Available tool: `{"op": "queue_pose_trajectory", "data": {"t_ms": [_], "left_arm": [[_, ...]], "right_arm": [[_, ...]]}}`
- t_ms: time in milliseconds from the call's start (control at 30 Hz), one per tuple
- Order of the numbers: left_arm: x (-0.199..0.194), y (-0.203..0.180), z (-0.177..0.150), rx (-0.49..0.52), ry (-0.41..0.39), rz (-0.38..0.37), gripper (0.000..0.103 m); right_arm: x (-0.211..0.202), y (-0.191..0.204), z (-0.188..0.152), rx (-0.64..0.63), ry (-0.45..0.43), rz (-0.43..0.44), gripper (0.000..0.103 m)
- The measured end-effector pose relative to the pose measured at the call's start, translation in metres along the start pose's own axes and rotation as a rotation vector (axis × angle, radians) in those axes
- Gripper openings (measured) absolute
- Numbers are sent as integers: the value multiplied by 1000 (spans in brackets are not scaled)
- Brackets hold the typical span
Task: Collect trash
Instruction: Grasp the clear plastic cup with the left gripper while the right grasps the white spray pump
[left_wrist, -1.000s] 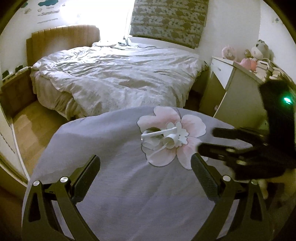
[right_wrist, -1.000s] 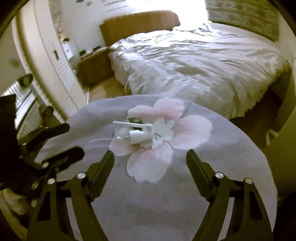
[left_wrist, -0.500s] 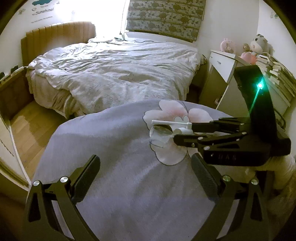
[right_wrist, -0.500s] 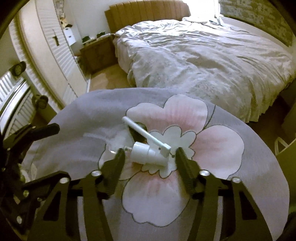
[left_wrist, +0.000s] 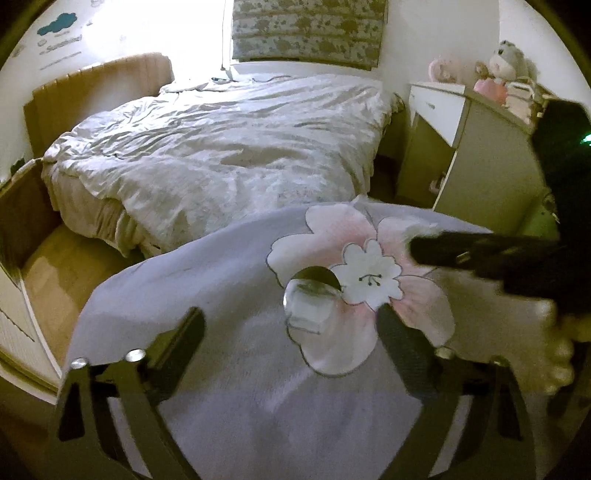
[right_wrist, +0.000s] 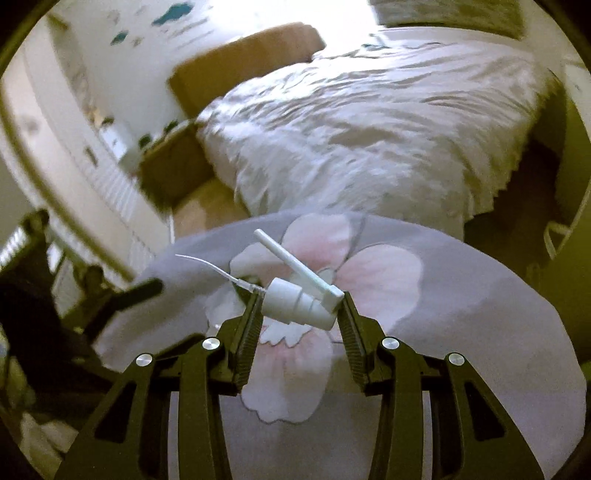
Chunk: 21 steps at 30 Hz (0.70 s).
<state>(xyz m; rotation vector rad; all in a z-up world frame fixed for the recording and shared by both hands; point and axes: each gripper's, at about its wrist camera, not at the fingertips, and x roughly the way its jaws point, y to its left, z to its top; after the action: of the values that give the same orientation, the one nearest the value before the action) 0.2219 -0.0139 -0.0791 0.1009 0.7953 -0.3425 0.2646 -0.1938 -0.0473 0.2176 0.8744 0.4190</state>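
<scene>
Above the flower cloth (right_wrist: 461, 295), we see our right gripper (right_wrist: 300, 308) pinching the white sprayer (right_wrist: 299, 304); our left gripper (left_wrist: 291, 328), jaws spread, frames a clear container (left_wrist: 308, 306) on the cloth.

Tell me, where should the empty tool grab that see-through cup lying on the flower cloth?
Probably across the clear cup's side walls, with the left tool coming from the near end. The cup lies tipped over, its dark mouth facing away, so the walls are the parts that show.
</scene>
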Motion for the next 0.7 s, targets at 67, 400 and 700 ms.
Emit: {"op": "queue_pose_trajectory", "data": {"t_ms": [67,400,700], "left_arm": [[9,0,3,-1,36,-5,74],[29,-7,10,24,99,27,49],[19,-5,4,-44,87,-4,38]], "right_arm": [[-9,-5,0,28,-23,-2,43],[-28,-17,-11,98,-46,10,42],[-42,-21,-25,126,-52,16,42]]}}
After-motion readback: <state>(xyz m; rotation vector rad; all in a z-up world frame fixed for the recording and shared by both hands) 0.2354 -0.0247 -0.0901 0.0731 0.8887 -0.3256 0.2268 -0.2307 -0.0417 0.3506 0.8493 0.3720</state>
